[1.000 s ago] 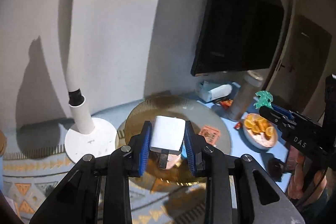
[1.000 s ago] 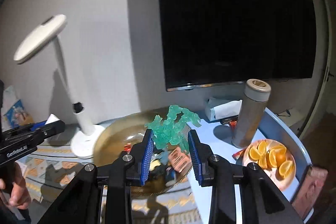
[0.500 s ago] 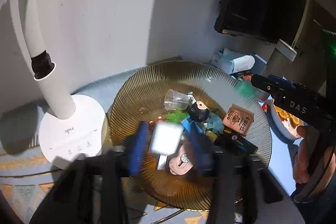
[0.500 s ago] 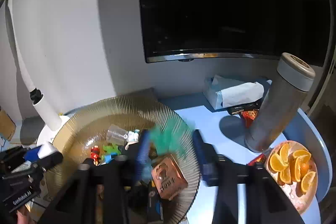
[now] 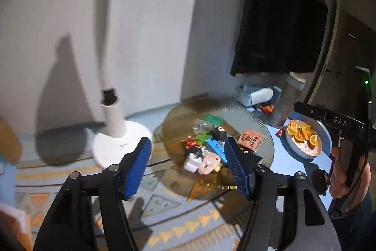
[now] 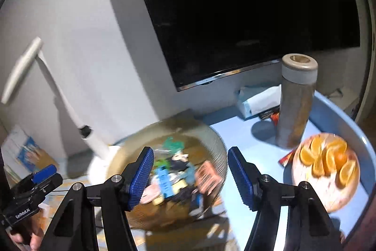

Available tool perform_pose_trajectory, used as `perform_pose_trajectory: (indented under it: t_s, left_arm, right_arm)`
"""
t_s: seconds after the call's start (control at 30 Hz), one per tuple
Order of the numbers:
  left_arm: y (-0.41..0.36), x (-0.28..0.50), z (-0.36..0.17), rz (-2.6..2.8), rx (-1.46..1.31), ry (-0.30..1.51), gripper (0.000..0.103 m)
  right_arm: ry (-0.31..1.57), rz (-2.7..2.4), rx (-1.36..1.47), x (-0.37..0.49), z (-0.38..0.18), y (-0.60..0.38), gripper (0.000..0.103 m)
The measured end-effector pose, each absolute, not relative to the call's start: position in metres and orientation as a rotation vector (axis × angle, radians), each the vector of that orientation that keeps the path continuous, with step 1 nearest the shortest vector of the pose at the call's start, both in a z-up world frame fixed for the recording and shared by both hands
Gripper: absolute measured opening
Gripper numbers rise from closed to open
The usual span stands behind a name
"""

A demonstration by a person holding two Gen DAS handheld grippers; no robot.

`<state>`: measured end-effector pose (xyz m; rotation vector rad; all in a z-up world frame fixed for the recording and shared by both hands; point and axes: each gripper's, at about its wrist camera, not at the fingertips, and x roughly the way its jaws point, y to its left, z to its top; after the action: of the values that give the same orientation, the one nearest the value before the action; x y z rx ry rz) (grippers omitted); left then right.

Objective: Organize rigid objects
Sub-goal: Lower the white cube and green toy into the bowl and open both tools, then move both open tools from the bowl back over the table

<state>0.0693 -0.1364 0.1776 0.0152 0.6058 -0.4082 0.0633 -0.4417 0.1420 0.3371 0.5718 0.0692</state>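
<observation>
Both grippers, left [image 5: 188,166] and right [image 6: 190,178], had just been opening, fingers apart and empty. The white charger [image 5: 192,162] and green figure [image 6: 173,143] lay in the ribbed glass bowl [image 5: 263,128].

home living rm (tv [image 6: 246,11], desk lamp [image 5: 110,51], orange plate [image 6: 326,171])

Left claw [image 5: 188,166] and right claw [image 6: 190,178] angled downward, jaws just opened (nothing between them)
</observation>
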Motion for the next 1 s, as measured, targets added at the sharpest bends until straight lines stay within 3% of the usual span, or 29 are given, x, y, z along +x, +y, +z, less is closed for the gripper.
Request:
perform_pose_trajectory:
  t_s: [0.07,0.43,0.5,0.57,0.83,1.0]
  left_arm:
    - [-0.117,0.047,0.191,-0.379,0.005,0.565,0.083]
    - [-0.033,-0.04,0.218,-0.109,0.036,0.458,0.085]
    - [-0.028,-0.048,0.212,-0.071,0.056,0.464,0.091]
    - [-0.023,-0.053,0.192,-0.028,0.058,0.494,0.095]
    - [-0.022,-0.054,0.082,0.039,0.048,0.691,0.095]
    - [-0.026,-0.055,0.048,0.042,0.064,0.754,0.095]
  right_arm:
    - [0.575,0.096,0.345,0.049,0.147,-0.428,0.064]
    - [0.615,0.256,0.232,-0.011,0.157,-0.309,0.064]
    - [0.632,0.273,0.198,-0.019,0.153,-0.287,0.064]
    - [0.643,0.295,0.161,-0.028,0.144,-0.266,0.064]
    - [0.728,0.286,0.003,-0.044,0.081,-0.221,0.064]
    - [0.802,0.263,-0.028,-0.041,0.036,-0.219,0.064]
